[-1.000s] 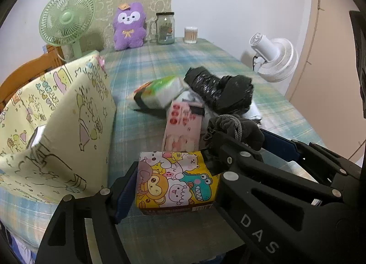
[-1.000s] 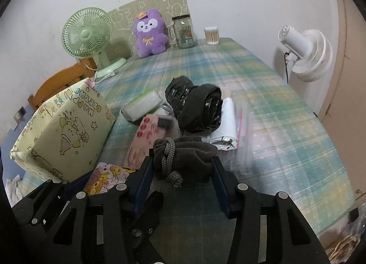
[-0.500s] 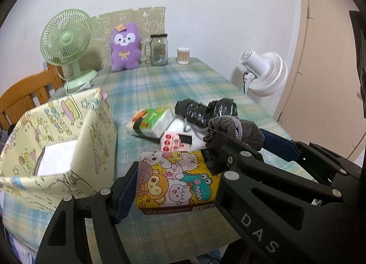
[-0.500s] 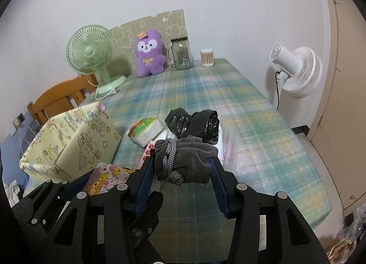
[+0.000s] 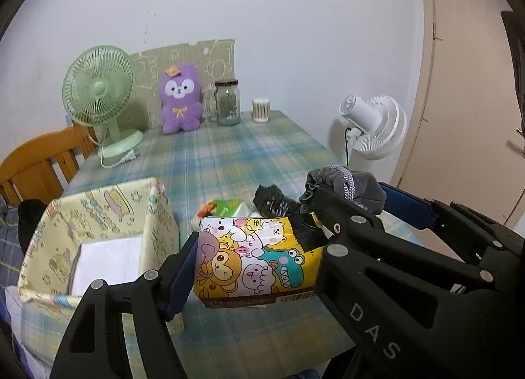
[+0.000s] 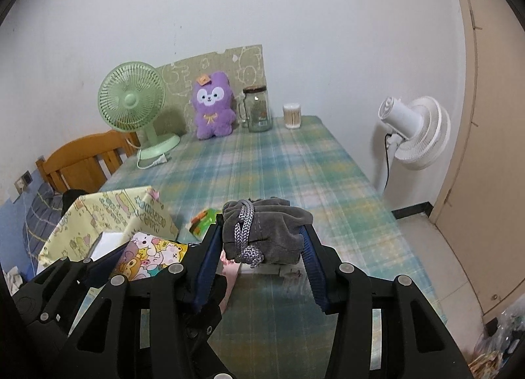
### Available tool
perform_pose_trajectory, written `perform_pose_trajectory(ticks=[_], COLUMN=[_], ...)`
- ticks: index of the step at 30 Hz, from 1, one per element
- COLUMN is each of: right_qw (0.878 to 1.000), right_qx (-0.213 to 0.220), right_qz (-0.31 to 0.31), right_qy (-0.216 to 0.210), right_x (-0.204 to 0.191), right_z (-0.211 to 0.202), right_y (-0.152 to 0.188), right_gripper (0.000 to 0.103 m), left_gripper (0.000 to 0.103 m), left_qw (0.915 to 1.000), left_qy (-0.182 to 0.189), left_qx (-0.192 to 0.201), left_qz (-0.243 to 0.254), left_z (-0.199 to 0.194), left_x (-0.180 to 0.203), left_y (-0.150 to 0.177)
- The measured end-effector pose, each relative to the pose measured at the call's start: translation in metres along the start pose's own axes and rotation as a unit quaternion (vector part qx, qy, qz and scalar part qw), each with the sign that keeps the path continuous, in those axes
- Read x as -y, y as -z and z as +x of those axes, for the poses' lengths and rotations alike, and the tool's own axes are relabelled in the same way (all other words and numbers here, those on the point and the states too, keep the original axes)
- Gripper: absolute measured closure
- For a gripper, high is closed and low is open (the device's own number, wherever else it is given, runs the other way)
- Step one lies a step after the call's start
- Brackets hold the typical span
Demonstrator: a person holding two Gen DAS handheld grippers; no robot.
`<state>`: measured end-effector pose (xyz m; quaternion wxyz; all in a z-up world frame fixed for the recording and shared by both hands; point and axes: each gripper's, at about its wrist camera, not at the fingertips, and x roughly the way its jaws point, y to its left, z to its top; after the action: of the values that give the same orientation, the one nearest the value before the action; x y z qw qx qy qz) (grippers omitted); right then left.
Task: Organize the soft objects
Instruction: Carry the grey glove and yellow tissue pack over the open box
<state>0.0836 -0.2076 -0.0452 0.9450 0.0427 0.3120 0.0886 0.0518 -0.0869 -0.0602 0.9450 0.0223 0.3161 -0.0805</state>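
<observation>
The left gripper (image 5: 256, 257) has its jaws pinching a cartoon tissue pack (image 5: 256, 256) by its two short sides, clear of the desk (image 5: 229, 156). Just to its right, the right gripper (image 6: 262, 241) has its jaws pressed on a grey pouch (image 6: 262, 231) with a braided drawstring hanging down its front; it too is in the air.

The landmark is the yellow box (image 5: 98, 215), an open fabric bin with cartoon prints and a white lining at its bottom. The pack hangs just right of the box's near corner, and the pouch further right again. Behind the pack, on the desk, lie a green packet (image 5: 226, 206) and a black bag (image 5: 272, 200), both right of the box. Far beyond the box, by the wall, stand a green fan (image 5: 98, 96), a purple plush (image 5: 180, 103), a jar (image 5: 227, 102) and a tub of cotton swabs (image 5: 261, 110).

The step in hand looks like carrying both soft things to the box. Next, each gripper should probably swing over the box's open top, lower inside its walls, then let go, one after the other so the two do not collide.
</observation>
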Motion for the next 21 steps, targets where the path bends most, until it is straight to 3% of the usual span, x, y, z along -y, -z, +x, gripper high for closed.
perform_pose_trajectory(ticks=[21], right_qw=[0.999], right_qx=[0.028], right_qz=[-0.008], right_qy=[0.033], right_x=[-0.014], right_z=[-0.013], right_y=[-0.037], right_gripper=[0.051], left_gripper=[0.026], left_qw=[0.9993], left_qy=[0.006], left_qx=[0.037], left_qz=[0.007], left_z=[-0.014], left_x=[-0.014], left_y=[-0.032])
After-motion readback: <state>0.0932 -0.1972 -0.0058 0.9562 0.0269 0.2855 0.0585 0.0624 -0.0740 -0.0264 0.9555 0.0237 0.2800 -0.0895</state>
